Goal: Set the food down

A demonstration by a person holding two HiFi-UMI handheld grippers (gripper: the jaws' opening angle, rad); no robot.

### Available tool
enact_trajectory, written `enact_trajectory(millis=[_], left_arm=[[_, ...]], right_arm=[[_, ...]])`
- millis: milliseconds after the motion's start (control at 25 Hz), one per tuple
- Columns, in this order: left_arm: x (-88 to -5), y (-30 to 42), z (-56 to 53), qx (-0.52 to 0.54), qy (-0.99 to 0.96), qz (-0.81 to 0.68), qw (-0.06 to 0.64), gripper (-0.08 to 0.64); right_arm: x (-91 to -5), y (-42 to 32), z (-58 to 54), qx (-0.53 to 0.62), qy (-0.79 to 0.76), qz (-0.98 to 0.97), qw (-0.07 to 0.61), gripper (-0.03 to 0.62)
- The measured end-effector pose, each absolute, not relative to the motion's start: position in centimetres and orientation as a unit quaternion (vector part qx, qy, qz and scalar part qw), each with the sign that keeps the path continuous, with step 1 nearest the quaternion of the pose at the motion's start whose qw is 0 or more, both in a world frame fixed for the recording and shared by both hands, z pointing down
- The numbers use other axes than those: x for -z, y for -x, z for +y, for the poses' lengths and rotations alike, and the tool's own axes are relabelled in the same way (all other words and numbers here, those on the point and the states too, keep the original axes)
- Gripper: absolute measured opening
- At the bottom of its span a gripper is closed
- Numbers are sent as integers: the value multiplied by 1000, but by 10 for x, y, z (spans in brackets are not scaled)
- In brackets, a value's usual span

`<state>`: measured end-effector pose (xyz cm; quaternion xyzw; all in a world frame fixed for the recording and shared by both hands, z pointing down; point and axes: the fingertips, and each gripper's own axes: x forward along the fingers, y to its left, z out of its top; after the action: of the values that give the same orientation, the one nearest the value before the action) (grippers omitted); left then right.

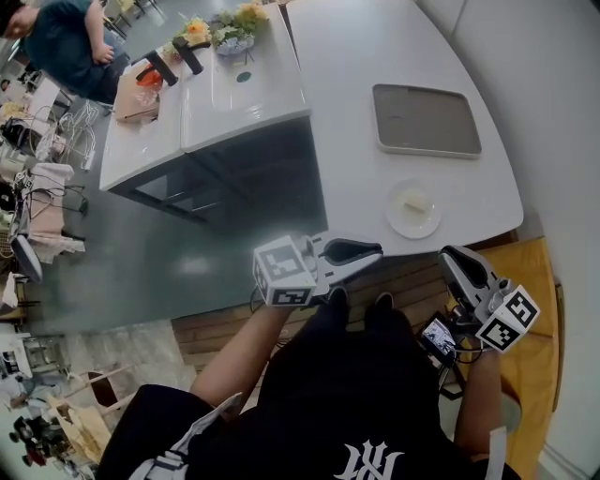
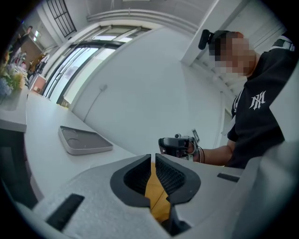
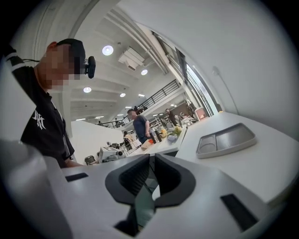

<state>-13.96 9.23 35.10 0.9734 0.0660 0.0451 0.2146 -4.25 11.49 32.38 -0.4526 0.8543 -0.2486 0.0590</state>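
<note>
Head view: the pale piece of food (image 1: 413, 201) was seen on the small white round plate (image 1: 413, 226) at the white bench (image 1: 347, 141) edge. It lay ahead, nearer the right tongs (image 1: 457, 259) than the left tongs (image 1: 373, 251), both clenched and empty.

White table (image 1: 347, 66), mid-grey tray (image 1: 427, 120), white plate (image 1: 395, 222) with pale cream food (image 1: 413, 201) on it. Left gripper (image 1: 373, 251) has a light grey shell and black ribbed pads (image 2: 170, 176) (right gripper (image 1: 452, 255) has the same scheme). Left marker cube (image 1: 284, 272) and right marker cube (image 1: 507, 319) are white with black square patterns. Chair (image 1: 530, 272) is mustard yellow. Floor (image 1: 141, 253) is dark grey-green and glossy. Shirt (image 1: 309, 403) is black with a white emblem (image 1: 366, 461). Flowers (image 1: 225, 26) are yellow and orange among green leaves. Second person's top (image 1: 61, 47) is dark teal. Wall (image 1: 553, 112) is off-white.
</note>
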Motion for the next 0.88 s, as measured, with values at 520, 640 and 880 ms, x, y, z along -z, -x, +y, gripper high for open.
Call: enact_trajectory(millis=[520, 640, 880], left_arm=[[-415, 114, 32, -137, -949, 14, 284, 152], [-435, 108, 7, -152, -942, -25, 298, 179], [-452, 87, -19, -197, -913, -75, 349, 179]], right_arm=[[-363, -52, 62, 324, 457, 828, 37, 132], [-387, -63, 46, 358, 433, 827, 21, 152], [-426, -76, 15, 409, 394, 823, -11, 172]])
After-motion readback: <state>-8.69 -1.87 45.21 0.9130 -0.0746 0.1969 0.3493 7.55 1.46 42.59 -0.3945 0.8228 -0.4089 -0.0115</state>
